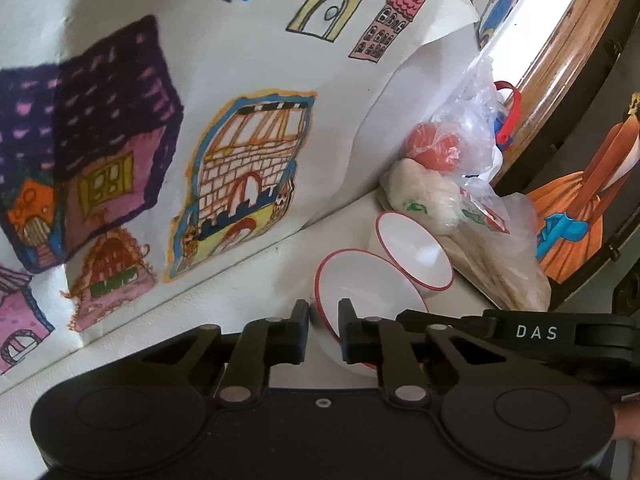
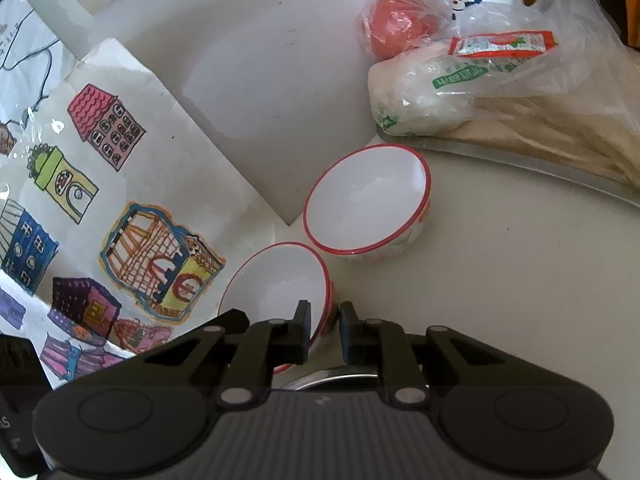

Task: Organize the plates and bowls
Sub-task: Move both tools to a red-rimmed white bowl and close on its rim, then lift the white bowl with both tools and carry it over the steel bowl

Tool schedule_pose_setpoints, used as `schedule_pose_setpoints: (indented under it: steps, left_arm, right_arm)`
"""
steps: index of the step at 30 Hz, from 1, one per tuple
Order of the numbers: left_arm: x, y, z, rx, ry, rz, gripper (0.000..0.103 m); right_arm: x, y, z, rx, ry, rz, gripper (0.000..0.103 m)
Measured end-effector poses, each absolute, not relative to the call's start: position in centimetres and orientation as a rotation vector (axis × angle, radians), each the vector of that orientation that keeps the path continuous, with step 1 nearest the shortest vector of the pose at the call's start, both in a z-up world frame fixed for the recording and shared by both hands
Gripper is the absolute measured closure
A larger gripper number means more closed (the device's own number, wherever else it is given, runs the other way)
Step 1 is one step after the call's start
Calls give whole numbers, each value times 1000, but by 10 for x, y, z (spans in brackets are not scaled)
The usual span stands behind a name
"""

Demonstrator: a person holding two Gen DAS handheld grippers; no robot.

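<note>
The near red-rimmed white bowl [image 2: 280,288], at lower centre, is gripped at its rim by both the right gripper [image 2: 324,330] and the left gripper [image 1: 324,330].

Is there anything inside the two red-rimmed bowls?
Both look empty: the far bowl shows a bare white inside. The near bowl too, though the right claw on its rim covers part.

Two close wrist views, opposite sides of shared near bowl [image 1: 360,292]

place: home | evidence: children's drawings [image 1: 248,184] on wall; bagged groceries [image 2: 460,92]; rimmed bowls [image 2: 366,200] on table [image 2: 520,280]
</note>
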State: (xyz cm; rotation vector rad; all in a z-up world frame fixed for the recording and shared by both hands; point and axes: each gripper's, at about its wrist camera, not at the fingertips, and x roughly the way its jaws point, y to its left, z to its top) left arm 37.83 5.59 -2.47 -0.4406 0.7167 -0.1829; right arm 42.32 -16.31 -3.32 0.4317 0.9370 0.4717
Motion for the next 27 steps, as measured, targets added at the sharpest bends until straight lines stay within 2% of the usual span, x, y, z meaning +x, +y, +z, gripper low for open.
schedule_pose_setpoints:
  steps: [11, 27]
  left_arm:
    - [371, 52, -18, -464, 724, -157, 89]
    - [300, 50, 45, -460, 607, -215, 89]
  right_arm:
    - [407, -166, -20, 430, 894, 450, 89]
    - [326, -176, 52, 391, 768, 464, 89]
